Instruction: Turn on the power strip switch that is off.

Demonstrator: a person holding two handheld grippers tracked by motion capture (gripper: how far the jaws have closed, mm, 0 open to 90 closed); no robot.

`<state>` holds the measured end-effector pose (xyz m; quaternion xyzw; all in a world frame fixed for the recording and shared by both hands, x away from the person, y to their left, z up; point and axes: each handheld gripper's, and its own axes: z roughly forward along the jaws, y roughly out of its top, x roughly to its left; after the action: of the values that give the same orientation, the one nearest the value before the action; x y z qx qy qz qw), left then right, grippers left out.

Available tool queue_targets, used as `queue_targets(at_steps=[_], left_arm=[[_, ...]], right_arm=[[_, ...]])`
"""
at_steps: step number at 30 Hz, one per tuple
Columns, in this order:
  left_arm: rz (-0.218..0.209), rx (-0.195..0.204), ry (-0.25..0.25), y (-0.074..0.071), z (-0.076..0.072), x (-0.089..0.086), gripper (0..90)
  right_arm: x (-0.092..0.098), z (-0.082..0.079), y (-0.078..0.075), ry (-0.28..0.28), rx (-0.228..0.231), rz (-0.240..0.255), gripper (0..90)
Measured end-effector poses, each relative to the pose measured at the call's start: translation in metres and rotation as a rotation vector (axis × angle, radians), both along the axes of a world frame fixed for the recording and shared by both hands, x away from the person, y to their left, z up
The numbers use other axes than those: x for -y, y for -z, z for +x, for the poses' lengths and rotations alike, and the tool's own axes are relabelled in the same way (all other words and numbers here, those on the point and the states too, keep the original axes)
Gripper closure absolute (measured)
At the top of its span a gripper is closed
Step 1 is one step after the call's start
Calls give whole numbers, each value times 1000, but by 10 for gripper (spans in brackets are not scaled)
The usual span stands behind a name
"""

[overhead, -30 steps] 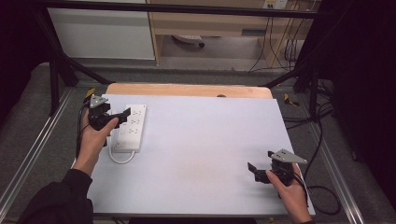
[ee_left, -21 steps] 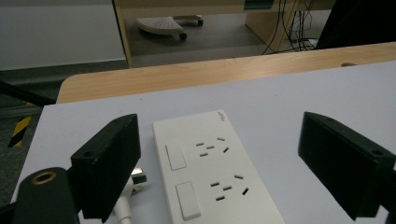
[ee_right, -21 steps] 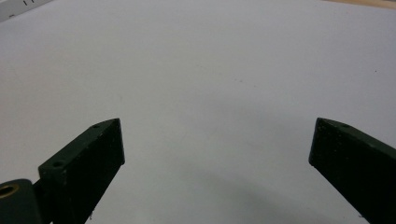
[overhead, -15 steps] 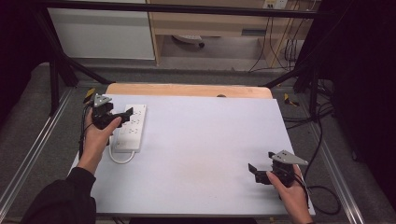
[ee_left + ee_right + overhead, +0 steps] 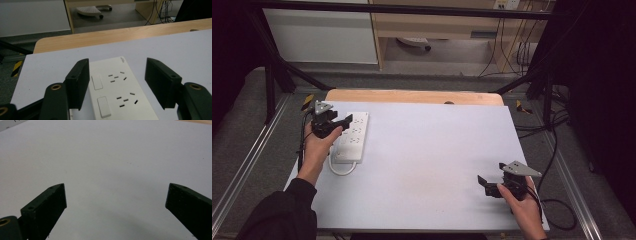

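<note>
- At the far left of the white table top (image 5: 422, 165), the left gripper (image 5: 338, 122) hovers over the near-left part of a white power strip (image 5: 352, 136), its jaws spread wide apart with nothing between them.
- In the left gripper view the strip's (image 5: 117, 90) near end is cut off by the bottom edge, and the left jaw hides part of its left side; two rocker switches and two sets of socket slots show.
- Its white cord (image 5: 343, 171) loops out at the near end, partly hidden under the hand.
- At the near right, the right gripper (image 5: 492, 184) sits low over bare table, jaws wide apart; whether it touches the surface cannot be told.
</note>
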<state>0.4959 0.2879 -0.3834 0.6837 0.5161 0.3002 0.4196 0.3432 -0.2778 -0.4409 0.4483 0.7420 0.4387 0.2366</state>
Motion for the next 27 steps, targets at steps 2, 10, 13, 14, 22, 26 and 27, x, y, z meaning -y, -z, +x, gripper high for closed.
queue_targets(at_steps=[2, 10, 13, 14, 22, 26, 27], left_arm=[[5, -2, -2, 0, 0, 0, 409], [14, -18, -6, 3, 2, -2, 530], [15, -29, -13, 4, 3, -3, 559], [16, -32, -14, 5, 3, -4, 570], [-7, -25, -22, 6, 5, -6, 658], [-8, -28, -19, 7, 6, -6, 686], [-8, -29, -17, 7, 7, -6, 695]], right_arm=[[0, 0, 0, 0, 0, 0, 38], [0, 0, 0, 0, -3, 2, 38], [1, 0, 0, -1, -1, 2, 37], [1, 0, 0, -1, -2, 2, 37], [0, 0, 0, 1, -5, 5, 37], [1, 0, 0, 1, -4, 2, 37], [1, 0, 0, 0, -5, 1, 37]])
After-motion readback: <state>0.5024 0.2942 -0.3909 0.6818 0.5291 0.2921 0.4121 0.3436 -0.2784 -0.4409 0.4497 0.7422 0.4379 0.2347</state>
